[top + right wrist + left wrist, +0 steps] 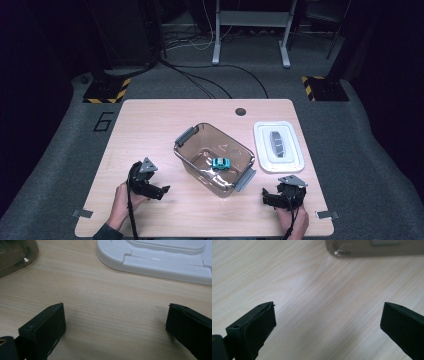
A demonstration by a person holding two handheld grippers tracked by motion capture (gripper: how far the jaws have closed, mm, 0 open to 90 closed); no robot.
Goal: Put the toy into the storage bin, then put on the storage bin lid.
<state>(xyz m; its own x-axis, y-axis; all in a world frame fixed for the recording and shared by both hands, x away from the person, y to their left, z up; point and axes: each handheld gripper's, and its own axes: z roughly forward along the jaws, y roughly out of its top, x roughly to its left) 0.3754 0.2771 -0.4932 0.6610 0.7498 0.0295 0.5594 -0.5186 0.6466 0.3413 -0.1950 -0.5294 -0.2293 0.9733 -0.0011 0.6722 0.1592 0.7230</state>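
Black jaws of the right gripper (113, 327) stand spread wide over bare surface (112, 302), pinching nothing. Just ahead of them and a little to the right lies the white lid (160, 262), flat on the wood, its rounded rim facing the jaws. It looks like thin, stiff plastic: light, smooth and probably slippery, with a low edge that sits close to the surface. A fair hold would be across that near rim or on the raised step behind it, since the broad top gives nothing to pinch.

Ahead and to the left of this gripper is a corner of the tinted box (15, 255). From above, the box (192, 155) stands open between the two grippers with a small blue toy car (221, 163) inside and grey latches at its ends.

Left gripper (328, 322) is likewise spread and empty, low over the wood, the box wall (362, 250) well ahead of its jaws.
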